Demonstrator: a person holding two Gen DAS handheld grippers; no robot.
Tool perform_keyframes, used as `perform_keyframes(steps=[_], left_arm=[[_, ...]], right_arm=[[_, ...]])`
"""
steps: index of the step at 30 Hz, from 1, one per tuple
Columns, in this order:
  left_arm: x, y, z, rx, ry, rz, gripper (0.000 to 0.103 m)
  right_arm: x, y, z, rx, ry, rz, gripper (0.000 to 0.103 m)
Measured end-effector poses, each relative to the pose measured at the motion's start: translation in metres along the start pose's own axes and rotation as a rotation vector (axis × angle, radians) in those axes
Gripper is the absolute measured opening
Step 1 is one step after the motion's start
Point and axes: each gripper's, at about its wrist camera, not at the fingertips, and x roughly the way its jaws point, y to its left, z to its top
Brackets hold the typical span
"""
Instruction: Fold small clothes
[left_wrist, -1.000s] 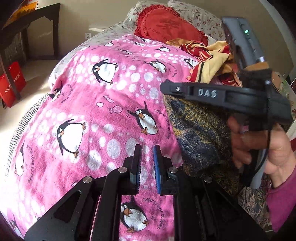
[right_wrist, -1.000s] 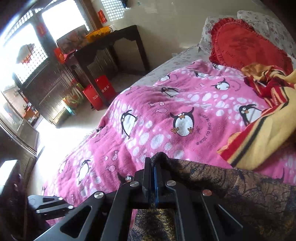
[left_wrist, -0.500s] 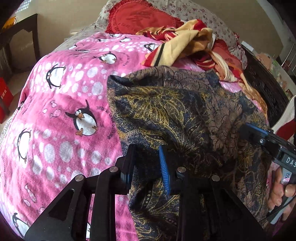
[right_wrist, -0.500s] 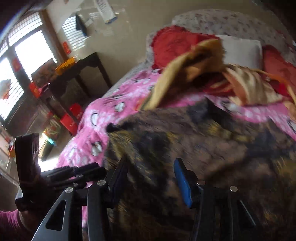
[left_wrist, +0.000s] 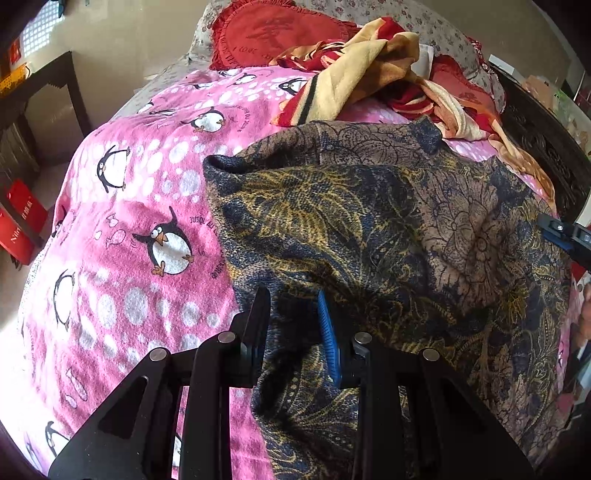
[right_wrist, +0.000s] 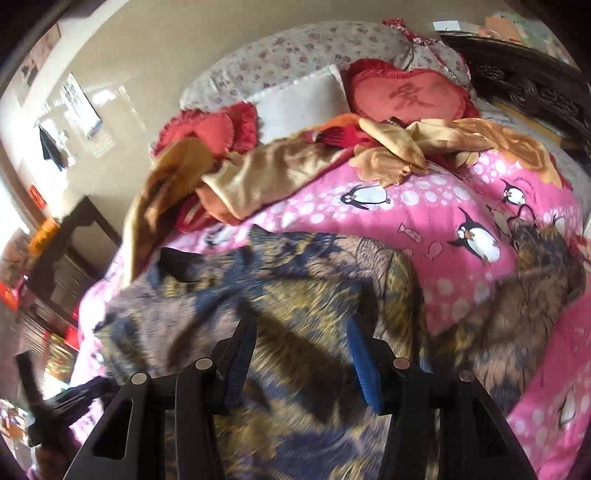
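A dark blue and gold floral garment (left_wrist: 388, 229) lies spread on the pink penguin blanket (left_wrist: 129, 221). My left gripper (left_wrist: 293, 314) is open, its jaws apart just above the garment's near left edge, holding nothing. My right gripper (right_wrist: 301, 343) is open wide over the same garment (right_wrist: 280, 295), empty; this view is blurred. The right gripper's tip (left_wrist: 565, 232) shows at the right edge of the left wrist view. Part of the garment (right_wrist: 535, 266) lies bunched to the right.
A heap of red, yellow and tan clothes (left_wrist: 373, 62) lies at the head of the bed with red cushions (right_wrist: 410, 92). A dark carved bed frame (left_wrist: 543, 144) runs along the right. A dark table (left_wrist: 40, 96) and red bags (left_wrist: 22, 225) stand left.
My right gripper let go of the garment's corner, opened wide and swung right. My left gripper opened and moved over the garment, which now lies spread on the blanket.
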Motion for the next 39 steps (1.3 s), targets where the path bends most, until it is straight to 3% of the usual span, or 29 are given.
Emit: perform_keyframes(steps=[2, 3, 4, 5, 9, 11, 13, 16, 19, 21, 22, 23, 26, 28, 30, 33, 35, 39], left_arm=[[-0.005, -0.006, -0.001, 0.023, -0.001, 0.004, 0.026], [-0.009, -0.009, -0.002, 0.036, -0.005, 0.004, 0.026], [-0.011, -0.01, -0.001, 0.046, -0.011, 0.004, 0.026], [-0.014, -0.011, -0.002, 0.052, -0.018, 0.006, 0.026], [-0.012, -0.022, -0.001, 0.061, -0.008, -0.005, 0.026], [-0.011, -0.031, 0.001, 0.072, -0.007, -0.015, 0.026], [-0.01, -0.04, 0.0, 0.08, -0.011, -0.031, 0.026], [-0.007, -0.051, -0.002, 0.099, 0.009, -0.045, 0.026], [-0.008, -0.06, -0.005, 0.115, 0.014, -0.054, 0.026], [-0.009, -0.063, -0.006, 0.13, 0.016, -0.053, 0.026], [-0.009, -0.063, -0.007, 0.136, 0.016, -0.051, 0.026], [-0.009, -0.062, -0.008, 0.138, 0.013, -0.045, 0.026], [-0.005, -0.06, -0.008, 0.124, 0.018, -0.032, 0.026], [0.0, -0.061, -0.008, 0.112, 0.035, -0.037, 0.026], [0.001, -0.062, -0.009, 0.112, 0.034, -0.046, 0.026], [0.003, -0.067, -0.011, 0.128, 0.031, -0.044, 0.026], [0.008, -0.071, -0.011, 0.132, 0.043, -0.048, 0.026], [0.013, -0.075, -0.014, 0.149, 0.046, -0.047, 0.026]], right_arm=[[0.022, 0.001, 0.005, -0.044, 0.042, -0.037, 0.03], [0.019, -0.005, 0.004, -0.072, 0.037, -0.069, 0.022], [0.015, -0.004, 0.004, -0.103, 0.022, -0.109, 0.005], [0.009, -0.004, 0.004, -0.115, 0.003, -0.119, 0.0], [-0.003, -0.011, 0.007, -0.112, -0.045, -0.181, 0.0], [0.001, -0.017, 0.004, -0.06, -0.005, -0.118, 0.0], [-0.004, -0.02, 0.0, -0.021, -0.011, -0.055, 0.004], [-0.001, -0.014, -0.005, -0.079, -0.016, -0.094, 0.045], [0.017, -0.008, -0.004, -0.105, 0.022, -0.083, 0.043], [0.023, -0.005, -0.004, -0.133, 0.024, -0.111, 0.026], [0.024, -0.003, -0.004, -0.154, 0.022, -0.136, 0.013], [0.019, -0.002, -0.003, -0.164, 0.014, -0.13, 0.008], [0.001, -0.006, -0.002, -0.156, -0.049, -0.183, 0.008], [0.006, -0.013, -0.004, -0.129, -0.02, -0.18, 0.008], [0.013, -0.015, -0.007, -0.118, 0.024, -0.171, 0.009], [-0.002, -0.013, -0.016, -0.101, 0.006, -0.11, 0.025], [-0.009, -0.008, -0.028, -0.111, -0.015, -0.067, 0.053], [0.014, -0.007, -0.043, -0.153, 0.106, -0.074, 0.053]])
